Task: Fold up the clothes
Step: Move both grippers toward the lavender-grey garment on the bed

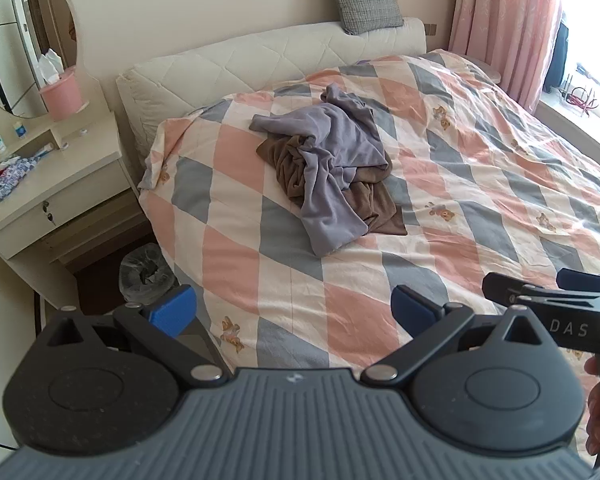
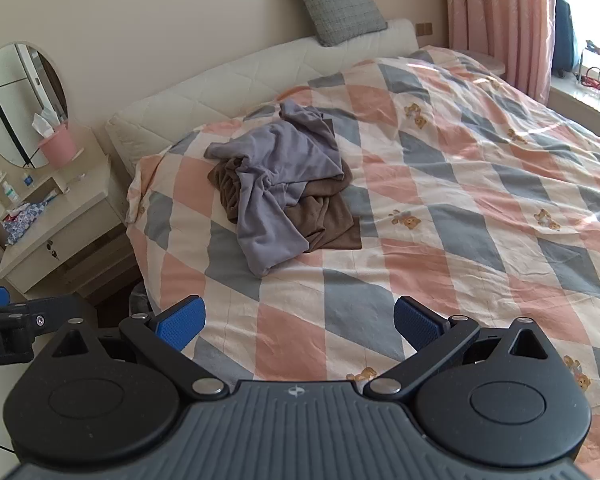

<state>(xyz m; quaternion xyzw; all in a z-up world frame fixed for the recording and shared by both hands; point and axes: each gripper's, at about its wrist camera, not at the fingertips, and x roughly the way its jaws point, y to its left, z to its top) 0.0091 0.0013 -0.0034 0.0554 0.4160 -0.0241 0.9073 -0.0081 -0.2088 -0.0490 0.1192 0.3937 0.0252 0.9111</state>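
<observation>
Two crumpled garments (image 1: 332, 168) well beyond spread fingers (image 1: 174, 312).

Both grippers are just hanging out over the near end of the bed (image 2: 480, 184), pointing toward its headboard end. Left gripper (image 1: 294, 312) has its blue fingers (image 1: 174, 312) spread wide, nothing between them. Right gripper (image 2: 300, 322) is the same, fingers (image 2: 416, 326) wide apart and empty. They sit side by side, close together, right one just to the right of the left. A bit of the person's hand (image 1: 598, 412) shows on the right gripper's handle.
</observation>
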